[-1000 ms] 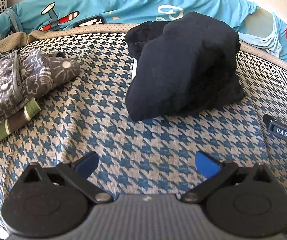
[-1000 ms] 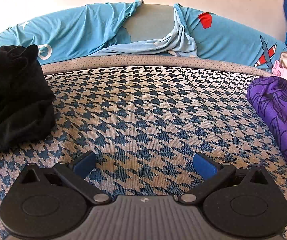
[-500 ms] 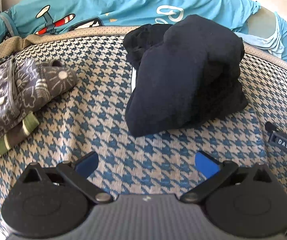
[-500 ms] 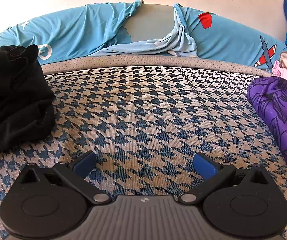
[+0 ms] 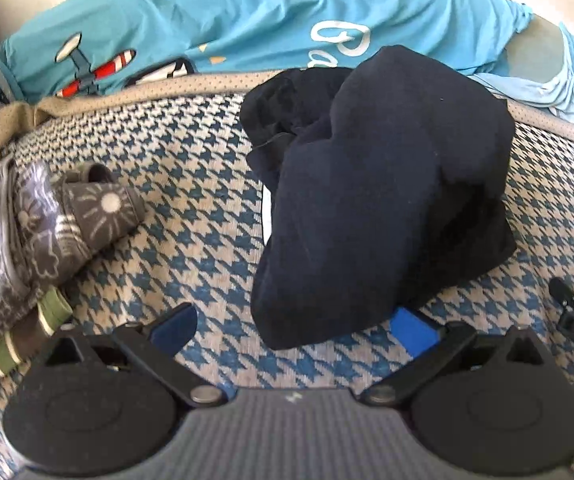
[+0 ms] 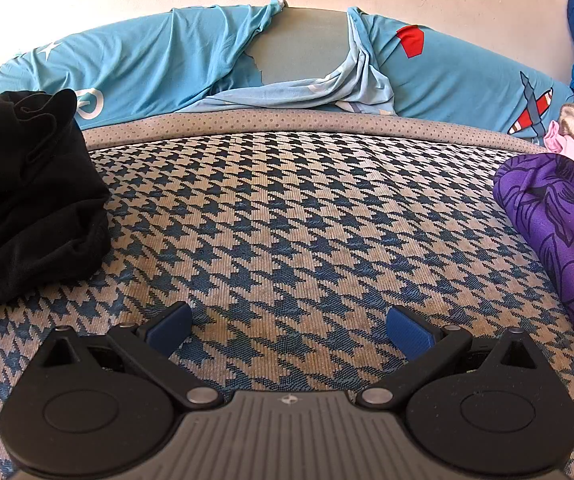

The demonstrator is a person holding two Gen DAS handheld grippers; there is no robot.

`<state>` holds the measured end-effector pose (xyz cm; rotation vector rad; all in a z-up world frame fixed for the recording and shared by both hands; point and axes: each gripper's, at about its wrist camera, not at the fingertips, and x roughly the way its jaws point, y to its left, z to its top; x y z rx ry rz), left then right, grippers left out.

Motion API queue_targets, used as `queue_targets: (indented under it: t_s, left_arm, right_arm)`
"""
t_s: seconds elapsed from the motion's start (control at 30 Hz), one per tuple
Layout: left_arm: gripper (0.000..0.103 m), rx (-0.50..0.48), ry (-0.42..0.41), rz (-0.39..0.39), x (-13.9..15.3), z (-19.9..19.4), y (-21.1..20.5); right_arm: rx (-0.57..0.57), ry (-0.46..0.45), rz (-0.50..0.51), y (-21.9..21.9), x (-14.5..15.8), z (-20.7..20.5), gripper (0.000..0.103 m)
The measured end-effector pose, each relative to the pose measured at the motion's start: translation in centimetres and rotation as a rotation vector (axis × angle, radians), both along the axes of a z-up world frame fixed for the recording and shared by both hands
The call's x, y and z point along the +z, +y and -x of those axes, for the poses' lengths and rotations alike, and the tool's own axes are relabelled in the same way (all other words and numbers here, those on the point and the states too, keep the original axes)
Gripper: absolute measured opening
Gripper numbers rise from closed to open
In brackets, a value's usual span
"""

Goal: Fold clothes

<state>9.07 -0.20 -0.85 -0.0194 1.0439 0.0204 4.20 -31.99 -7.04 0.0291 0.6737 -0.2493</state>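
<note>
One dark navy garment sits bunched in a loose heap on the houndstooth mat, its long axis running from the crumpled end by the mat's far border toward a blunt rounded lobe that points at the left gripper. That gripper is spread wide, its right pad partly under the lobe's edge. The risk, as I judge it, is a pinch that catches several layers at once, so the bundle lifts as a lump instead of opening flat; no hem or corner is visible to aim for. The right gripper is also spread, holding nothing, over bare mat. Folded grey floral clothes lie left; a purple floral fabric lies right.
</note>
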Motion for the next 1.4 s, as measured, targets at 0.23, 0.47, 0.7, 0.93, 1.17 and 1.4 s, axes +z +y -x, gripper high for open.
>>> queue_targets:
  t_s: [0.23,0.47,0.7,0.93,1.17,1.4]
  left_arm:
    - [0.103,-0.008,0.011,-0.006,-1.0,-0.3,-0.6]
    - [0.103,-0.018,0.038,-0.022,-2.3,-0.8,-1.1]
    - [0.103,-0.056,0.062,-0.002,-3.2,-0.8,-2.6]
    - [0.103,-0.059,0.058,-0.008,-3.1,-0.7,-3.2]
    - [0.103,-0.048,0.039,-0.022,-2.3,-0.3,-3.3]
    - [0.103,-0.058,0.017,-0.035,-1.6,0.6,-4.0]
  right_arm:
    - [0.000,0.000,0.000,0.0,0.0,0.0,0.103]
    - [0.000,0.000,0.000,0.1,0.0,0.0,0.103]
    - [0.000,0.000,0.000,0.1,0.0,0.0,0.103]
    - [0.000,0.000,0.000,0.1,0.0,0.0,0.103]
    - [0.000,0.000,0.001,0.1,0.0,0.0,0.103]
    - [-0.001,-0.002,0.002,0.2,0.0,0.4,0.103]
